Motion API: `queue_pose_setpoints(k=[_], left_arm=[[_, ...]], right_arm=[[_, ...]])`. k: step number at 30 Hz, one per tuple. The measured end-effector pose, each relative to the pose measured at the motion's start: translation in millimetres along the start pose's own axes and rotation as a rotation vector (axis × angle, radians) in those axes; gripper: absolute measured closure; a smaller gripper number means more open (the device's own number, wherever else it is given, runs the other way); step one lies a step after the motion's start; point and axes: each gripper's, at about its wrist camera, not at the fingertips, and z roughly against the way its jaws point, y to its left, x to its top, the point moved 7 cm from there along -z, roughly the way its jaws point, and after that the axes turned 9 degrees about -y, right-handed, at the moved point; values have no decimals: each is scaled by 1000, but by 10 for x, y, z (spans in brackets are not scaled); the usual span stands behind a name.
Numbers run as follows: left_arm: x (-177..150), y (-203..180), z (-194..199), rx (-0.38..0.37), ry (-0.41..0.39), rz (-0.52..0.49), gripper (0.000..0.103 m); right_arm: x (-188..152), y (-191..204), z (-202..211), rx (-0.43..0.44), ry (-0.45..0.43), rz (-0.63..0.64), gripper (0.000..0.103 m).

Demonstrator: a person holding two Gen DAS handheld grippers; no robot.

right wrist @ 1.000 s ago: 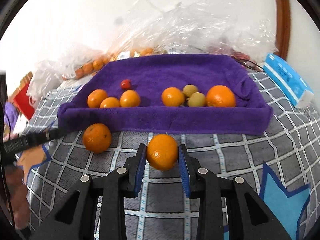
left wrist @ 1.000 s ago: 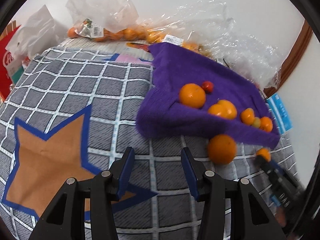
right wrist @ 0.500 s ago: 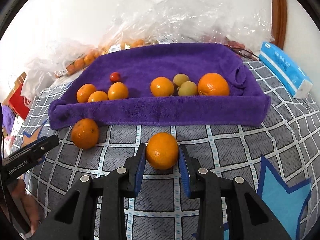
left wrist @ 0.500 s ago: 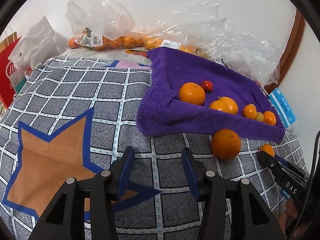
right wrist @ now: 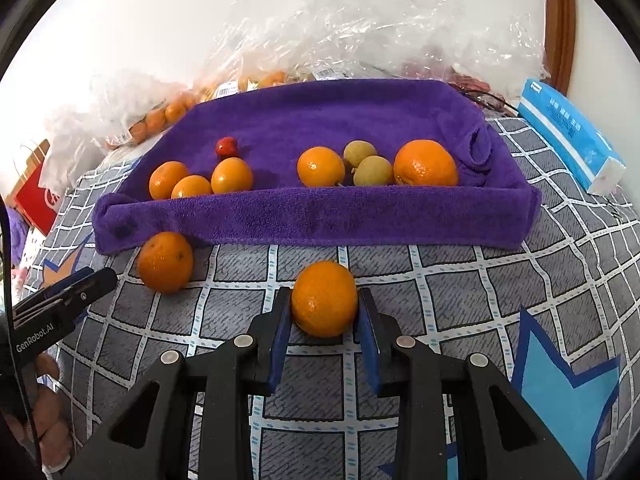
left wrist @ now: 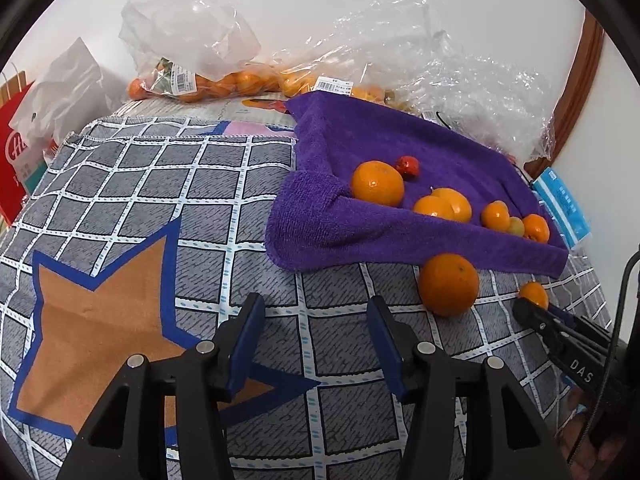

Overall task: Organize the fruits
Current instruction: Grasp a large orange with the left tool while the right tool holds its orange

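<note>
A: what's the right gripper (right wrist: 324,312) got?
B: clamped on an orange (right wrist: 324,298), just in front of the purple towel (right wrist: 312,216). Left gripper (left wrist: 316,324)'s empty, jaws opening over the quilt (left wrist: 160,184).

The towel (right wrist: 312,216) is deep purple; on it sit orange mandarins (right wrist: 321,167), two yellow-green fruits (right wrist: 374,171) and, at ten o'clock of them, one small red fruit (right wrist: 227,147). The blanket (left wrist: 160,184) is a grey check with white lines, bearing an orange-brown star edged in blue (left wrist: 104,316) and a light blue star (right wrist: 568,392). Both grippers are black with blue pads. The box (right wrist: 568,132) at two o'clock is blue and white.
</note>
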Motion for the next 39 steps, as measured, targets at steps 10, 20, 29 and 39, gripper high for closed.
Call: queue_pose_setpoints(k=[10, 20, 29, 39], left_arm=[[1, -3, 73, -65, -29, 37, 54], [-2, -328, 239, -141, -23, -35, 52], [6, -858, -33, -134, 44, -85, 53], [-49, -923, -225, -50, 17, -91, 63]], right_arm=[[1, 16, 55, -6, -26, 8, 71], [9, -217, 189, -61, -62, 38, 71], [-7, -658, 323, -135, -78, 36, 71], [-116, -761, 365, -135, -63, 24, 71]])
